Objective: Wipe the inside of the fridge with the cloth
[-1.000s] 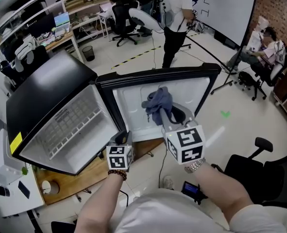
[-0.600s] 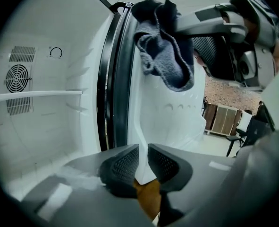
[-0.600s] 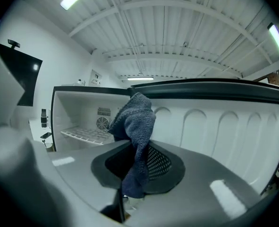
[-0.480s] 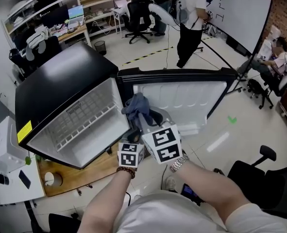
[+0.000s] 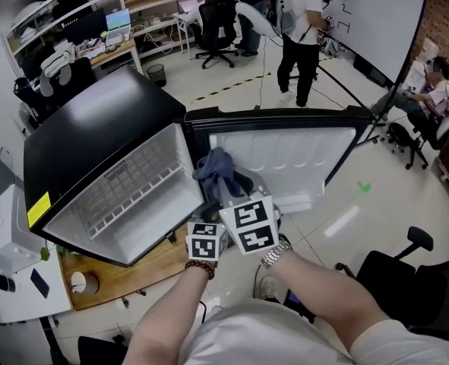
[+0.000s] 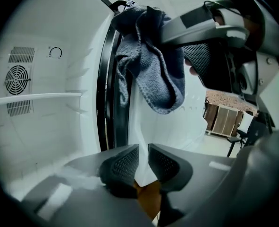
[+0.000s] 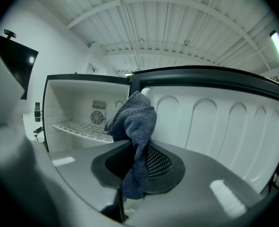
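cloth filling and hiding the gap between the right gripper jaws, left gripper jaws lying hidden behind the marker cubes in the head view, fridge yellow label being too small to read

one fridge, one cloth, two grippers

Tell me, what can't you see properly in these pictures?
- Left gripper: in the head view, its tips hide behind its marker cube.
- Dial markings: left gripper view, too small.
- Wire shelf, right end: right gripper view, behind the cloth.
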A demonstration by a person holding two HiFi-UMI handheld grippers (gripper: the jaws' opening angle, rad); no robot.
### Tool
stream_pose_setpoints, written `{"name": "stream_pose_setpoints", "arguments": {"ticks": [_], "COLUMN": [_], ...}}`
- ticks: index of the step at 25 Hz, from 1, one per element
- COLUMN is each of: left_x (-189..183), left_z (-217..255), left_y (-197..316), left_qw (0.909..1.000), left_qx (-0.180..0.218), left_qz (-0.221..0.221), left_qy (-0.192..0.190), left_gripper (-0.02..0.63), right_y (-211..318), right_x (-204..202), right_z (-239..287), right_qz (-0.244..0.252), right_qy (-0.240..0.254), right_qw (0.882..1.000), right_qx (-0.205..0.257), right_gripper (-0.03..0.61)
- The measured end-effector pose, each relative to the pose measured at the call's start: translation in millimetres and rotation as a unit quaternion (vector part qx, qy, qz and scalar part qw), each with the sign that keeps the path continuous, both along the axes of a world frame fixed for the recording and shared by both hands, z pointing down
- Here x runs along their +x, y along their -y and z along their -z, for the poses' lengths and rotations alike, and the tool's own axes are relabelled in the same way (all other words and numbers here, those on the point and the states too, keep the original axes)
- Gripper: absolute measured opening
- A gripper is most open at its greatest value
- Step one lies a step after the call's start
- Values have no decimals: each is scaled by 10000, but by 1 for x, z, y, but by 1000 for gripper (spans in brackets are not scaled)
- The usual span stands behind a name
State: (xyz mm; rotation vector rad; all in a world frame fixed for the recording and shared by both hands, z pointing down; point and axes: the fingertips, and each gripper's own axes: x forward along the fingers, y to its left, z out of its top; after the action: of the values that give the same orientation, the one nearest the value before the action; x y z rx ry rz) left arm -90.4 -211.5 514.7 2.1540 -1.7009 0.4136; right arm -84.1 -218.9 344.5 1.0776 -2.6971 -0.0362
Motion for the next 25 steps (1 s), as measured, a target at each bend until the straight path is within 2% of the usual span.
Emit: {"name": "stream_pose_setpoints", "arguments": {"ticks": [10,25], "left_x": [-2,-2], "left_z": [0,4], "left_y": [0,0], "left_qw": [10000,9999], "left_qx": [21,71], "left_qz": [7,-11], "left_qy": [60,116], "left_gripper": [64,66], "right_y": [20,52], "right_x": [31,102], "right_z": [0,-10], "right_qz": [-369,-1074], "right_qy": [21,54], "right_qw": [9993,9941], "right_qx": [-50,-107], "right_gripper": [55,55]}}
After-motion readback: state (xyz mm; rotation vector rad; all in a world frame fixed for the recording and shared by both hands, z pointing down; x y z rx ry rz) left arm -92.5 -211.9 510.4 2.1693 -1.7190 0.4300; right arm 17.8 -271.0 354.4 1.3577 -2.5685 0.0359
